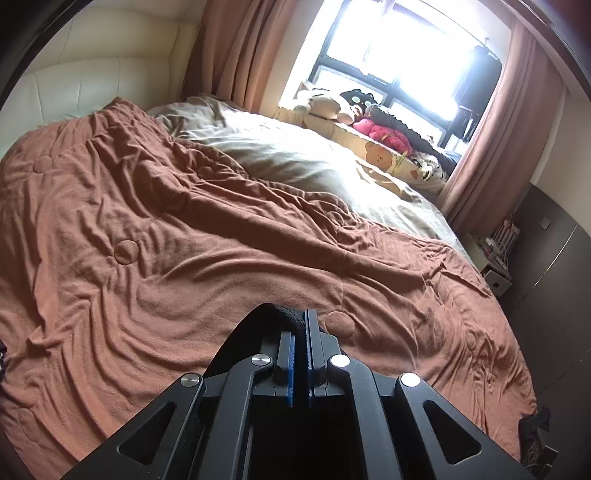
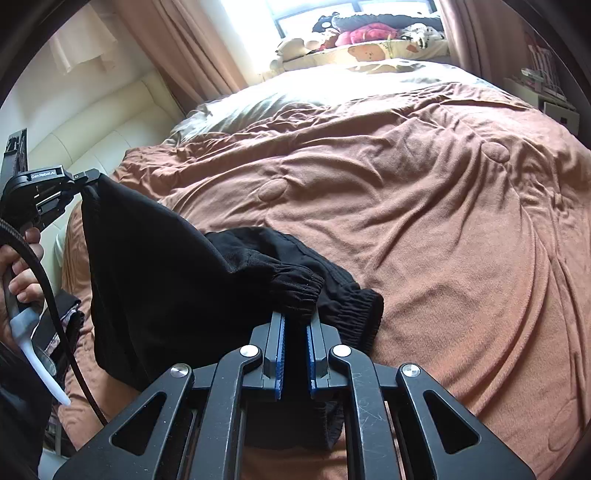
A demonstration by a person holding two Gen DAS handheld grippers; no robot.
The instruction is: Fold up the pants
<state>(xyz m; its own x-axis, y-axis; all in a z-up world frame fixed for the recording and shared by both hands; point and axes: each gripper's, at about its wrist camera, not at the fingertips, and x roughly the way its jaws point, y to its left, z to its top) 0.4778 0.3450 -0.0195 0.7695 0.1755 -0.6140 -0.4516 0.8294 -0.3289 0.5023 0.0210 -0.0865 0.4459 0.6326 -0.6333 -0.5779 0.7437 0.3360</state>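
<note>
Two grippers, left [image 2: 86, 181] and right [image 2: 294, 321], each clenched black pants [image 2: 155, 280] lifted over the near left of a rust quilt [image 2: 424, 229]; beyond lay a pale sheet [image 2: 295, 88], then plush toys [image 2: 362, 35] at the far window [image 1: 388, 55].

The left gripper [image 1: 300, 325], a black metal two-finger tool with blue ribbed pads, has its jaws drawn tight together, pinching a fold of black cloth between the tips. Seen from the other side, it [image 2: 86, 181] is held up high and reaches out level, its tip clamped on the same dark fabric. The person's left hand [image 2: 20, 266] is wrapped round its handle, fingers curled, a black cable looping down past the wrist. The right gripper [image 2: 295, 321], of the same black and blue build, points downward with its pads closed on a gathered black cuff.
</note>
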